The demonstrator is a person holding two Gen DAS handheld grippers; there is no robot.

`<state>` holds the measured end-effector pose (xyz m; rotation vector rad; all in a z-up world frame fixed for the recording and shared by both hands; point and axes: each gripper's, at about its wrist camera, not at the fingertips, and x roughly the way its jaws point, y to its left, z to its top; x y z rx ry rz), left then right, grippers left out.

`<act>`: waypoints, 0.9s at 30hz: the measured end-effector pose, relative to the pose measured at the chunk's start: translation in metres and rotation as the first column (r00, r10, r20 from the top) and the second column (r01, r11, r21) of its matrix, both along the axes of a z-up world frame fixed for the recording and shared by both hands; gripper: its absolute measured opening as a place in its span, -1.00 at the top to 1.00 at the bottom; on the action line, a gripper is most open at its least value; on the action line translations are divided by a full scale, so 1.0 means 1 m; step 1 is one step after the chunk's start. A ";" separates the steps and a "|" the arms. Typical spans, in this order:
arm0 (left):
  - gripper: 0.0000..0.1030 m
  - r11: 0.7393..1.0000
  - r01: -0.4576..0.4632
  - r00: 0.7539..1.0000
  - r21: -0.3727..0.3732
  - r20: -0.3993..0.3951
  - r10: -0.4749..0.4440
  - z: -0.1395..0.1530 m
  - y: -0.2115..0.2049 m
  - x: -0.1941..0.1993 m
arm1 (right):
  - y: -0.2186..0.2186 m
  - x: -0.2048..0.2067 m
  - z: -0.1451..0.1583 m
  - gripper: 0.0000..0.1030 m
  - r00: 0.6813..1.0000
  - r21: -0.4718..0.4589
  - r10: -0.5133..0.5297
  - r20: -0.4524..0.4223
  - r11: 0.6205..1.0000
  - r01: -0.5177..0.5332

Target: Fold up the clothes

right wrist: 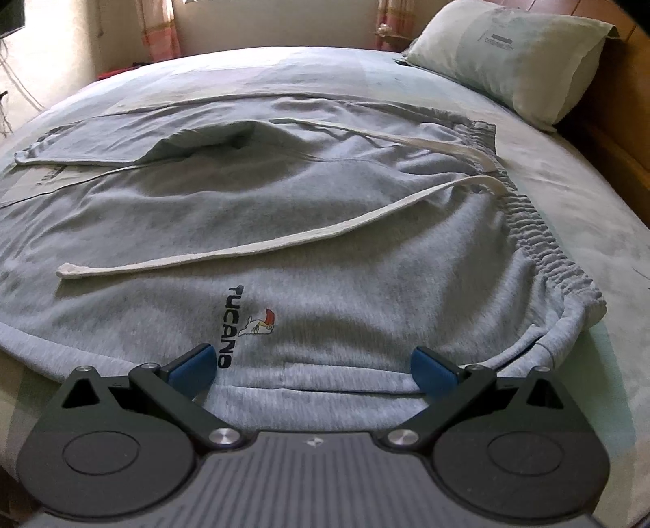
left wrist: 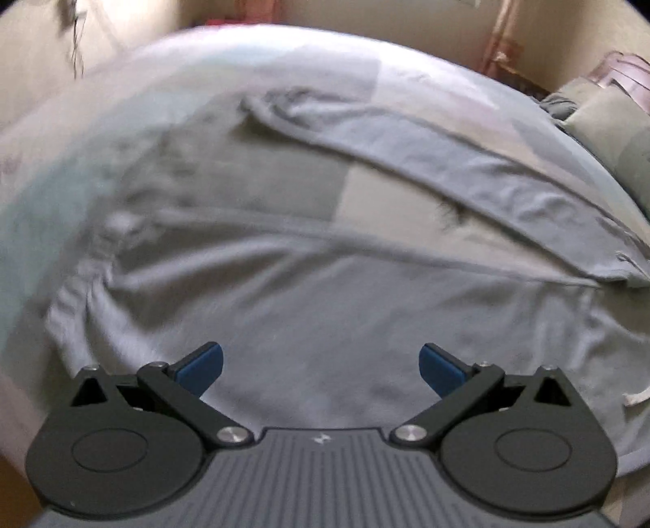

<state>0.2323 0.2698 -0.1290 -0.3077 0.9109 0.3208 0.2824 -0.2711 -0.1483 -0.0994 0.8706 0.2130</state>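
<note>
Grey sweatpants (right wrist: 325,227) lie spread on a bed, with the elastic waistband (right wrist: 540,239) to the right and a white drawstring (right wrist: 260,247) trailing across the front. A black logo (right wrist: 231,325) is printed near the close edge. My right gripper (right wrist: 313,365) hovers open just above that close edge, nothing between its blue pads. In the blurred left wrist view the same grey pants (left wrist: 325,325) fill the lower half, one leg (left wrist: 447,170) stretching away diagonally. My left gripper (left wrist: 321,365) is open over the fabric, holding nothing.
A pale bedsheet (right wrist: 589,243) covers the mattress. A light green pillow (right wrist: 520,57) rests at the far right by a wooden headboard (right wrist: 609,134). Curtains (right wrist: 158,28) and a wall stand beyond the bed's far edge.
</note>
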 end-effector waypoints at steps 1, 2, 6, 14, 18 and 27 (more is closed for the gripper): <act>-0.98 1.000 -0.005 1.000 0.003 -0.006 0.005 -0.007 0.006 -0.004 | 0.000 0.000 0.000 -1.00 1.000 -0.001 -0.005 0.001 1.000 0.005; -0.98 1.000 -0.011 1.000 0.004 -0.010 0.011 -0.014 0.012 -0.009 | 0.001 0.000 0.000 -1.00 1.000 -0.001 -0.009 0.001 1.000 0.009; -0.98 0.998 -0.045 0.998 -0.040 0.035 0.046 -0.016 0.038 -0.037 | 0.003 0.000 -0.001 -1.00 1.000 -0.004 -0.027 0.004 1.000 0.027; -0.98 1.000 -0.011 0.996 -0.006 0.085 0.012 0.015 0.049 -0.009 | 0.005 -0.002 -0.002 -1.00 0.998 -0.004 -0.054 0.022 0.999 0.054; -0.98 0.998 0.037 0.996 -0.056 0.088 -0.032 0.003 0.050 0.024 | 0.005 -0.002 -0.001 -1.00 0.998 -0.005 -0.058 0.023 0.998 0.058; -0.98 0.992 -0.122 0.992 0.023 0.020 0.121 -0.009 0.062 0.033 | 0.004 -0.003 -0.002 -1.00 0.998 0.002 -0.056 0.031 0.998 0.056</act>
